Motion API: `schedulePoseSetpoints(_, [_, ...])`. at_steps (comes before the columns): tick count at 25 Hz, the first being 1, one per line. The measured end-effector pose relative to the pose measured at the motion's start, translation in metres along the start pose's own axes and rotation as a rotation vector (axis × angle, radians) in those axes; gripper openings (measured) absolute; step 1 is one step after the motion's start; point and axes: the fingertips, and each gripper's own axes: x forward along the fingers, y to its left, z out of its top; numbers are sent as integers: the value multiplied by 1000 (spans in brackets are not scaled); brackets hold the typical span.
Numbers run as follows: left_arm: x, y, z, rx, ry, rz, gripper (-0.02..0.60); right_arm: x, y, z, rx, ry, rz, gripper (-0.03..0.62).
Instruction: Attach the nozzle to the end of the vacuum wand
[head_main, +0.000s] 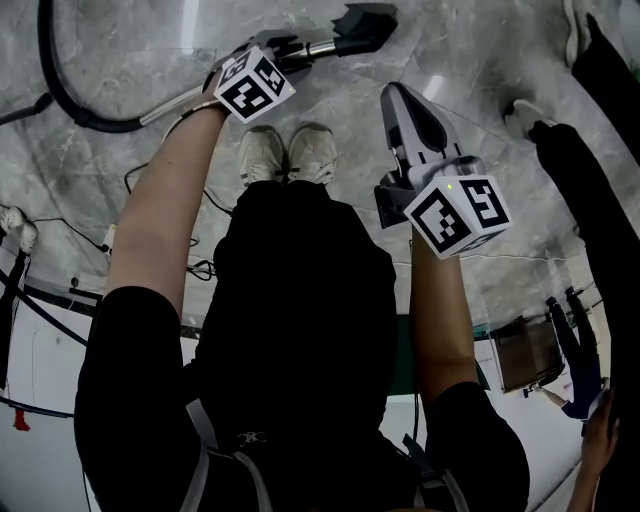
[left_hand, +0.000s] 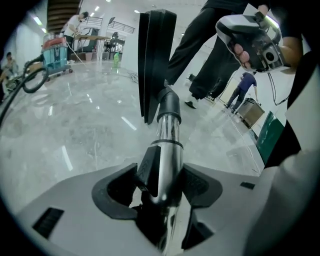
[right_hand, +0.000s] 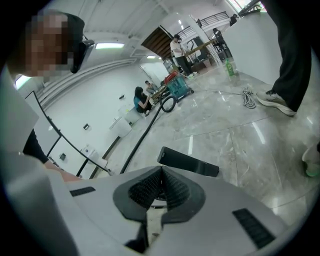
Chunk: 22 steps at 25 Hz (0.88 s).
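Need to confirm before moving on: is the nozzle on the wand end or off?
On. The black nozzle sits on the metal wand, no gap between them, in the left gripper view; the head view agrees.

Blk nozzle (left_hand: 156, 60), chrome wand (left_hand: 169, 142)

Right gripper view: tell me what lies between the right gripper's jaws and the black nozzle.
Nothing. That view shows the right gripper, shut and empty, with the nozzle beyond its tips and only marble floor around.
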Motion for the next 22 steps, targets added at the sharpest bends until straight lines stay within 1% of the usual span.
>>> schedulePoseSetpoints(2, [-4, 0, 1, -26, -5, 28, 242, -4, 6, 6, 24, -21, 28, 14])
schedulePoseSetpoints(4, [-22, -1, 6, -98, -42, 54, 242, -13, 12, 14, 54, -39, 35, 14])
schedulePoseSetpoints(7, [-75, 3, 26, -232, -136, 102, 242, -25, 21, 30, 24, -62, -25, 14])
schedulePoseSetpoints(9, [-118, 1, 39, -285, -170, 147, 239, -36, 34, 38, -18, -56, -69, 14])
schedulePoseSetpoints(10, [-141, 1, 45, -298, -175, 186, 212, -42, 43, 43, -40, -52, -82, 14])
schedulePoseSetpoints(11, [-166, 1, 51, -306, -175, 237, 75, -49, 53, 49, -61, -50, -92, 14])
schedulePoseSetpoints(12, [-190, 0, 59, -315, -177, 283, 9, -56, 64, 57, -81, -51, -101, 14])
schedulePoseSetpoints(13, [-214, -3, 69, -331, -186, 309, 9, -64, 76, 66, -99, -55, -109, 14])
schedulePoseSetpoints(16, [-287, -25, 110, -396, -254, 322, 9, -88, 115, 100, -137, -84, -131, 14])
schedulePoseSetpoints(19, [-364, -53, 162, -389, -334, 336, 9, -118, 167, 142, -176, -132, -139, 14])
schedulePoseSetpoints(22, [-439, -77, 215, -386, -426, 321, 9, -151, 229, 190, -253, -199, -122, 14])
